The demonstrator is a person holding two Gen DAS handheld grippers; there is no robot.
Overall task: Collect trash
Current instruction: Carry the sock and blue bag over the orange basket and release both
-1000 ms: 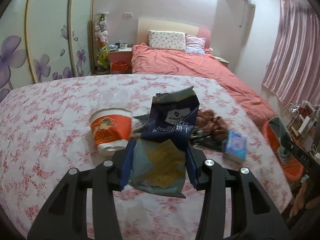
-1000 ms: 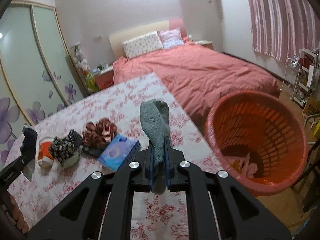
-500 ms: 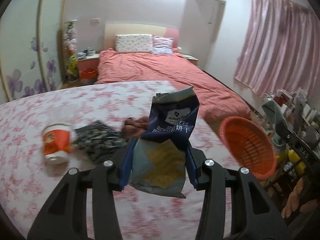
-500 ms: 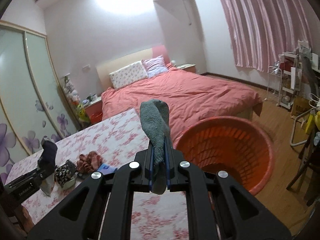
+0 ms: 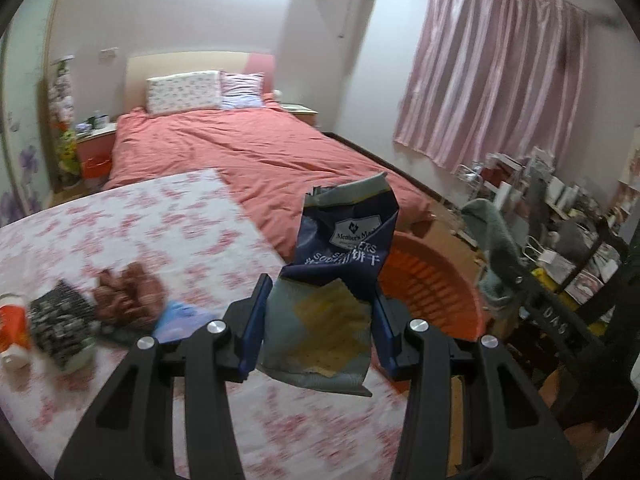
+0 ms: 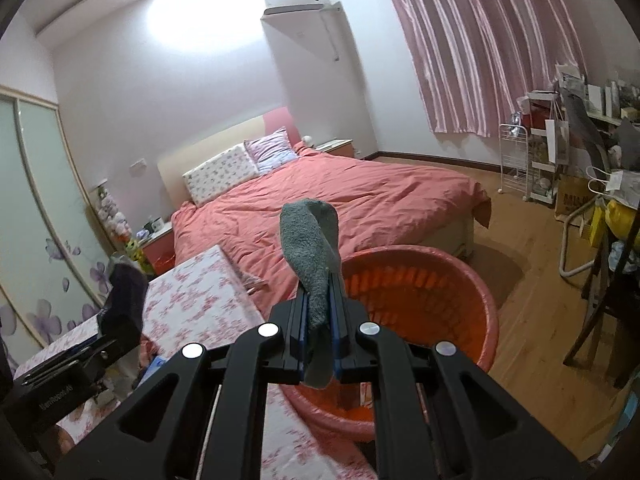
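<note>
Far left on the flowered table [image 5: 168, 216]: a red-and-white cup [image 5: 12, 332] tipped over, a black patterned bundle [image 5: 60, 320], a brownish fabric lump [image 5: 128, 292] and something blue [image 5: 176, 320], all blurry and all sitting well back from the table's right edge. Dead centre: left gripper [image 5: 320, 322] with jaws partway apart, pinching a crumpled navy cracker bag [image 5: 340, 276] by its lower half, top of the bag flopping upright. Just right of that, off the table edge: the orange basket [image 5: 436, 284] on the floor, partly hidden behind the bag. From the other camera: right gripper [image 6: 320, 330] with jaws pressed nearly together on a grey sock [image 6: 316, 248], toe end curling over above the jaws, basket rim [image 6: 472, 280] right behind and below it. Looks like both loads are nearly at the drop. Stuff that could bite: a bag that light and crinkly could flutter sideways on release and land on the floor instead of inside, especially if let go while off to the table side of the rim. Fuzzy sock could cling to a pad and hang there after opening. Two grippers over one basket, so a knock between them isn't out of the question. Also, a sock counted as trash? Dubious, worth a second look.
</note>
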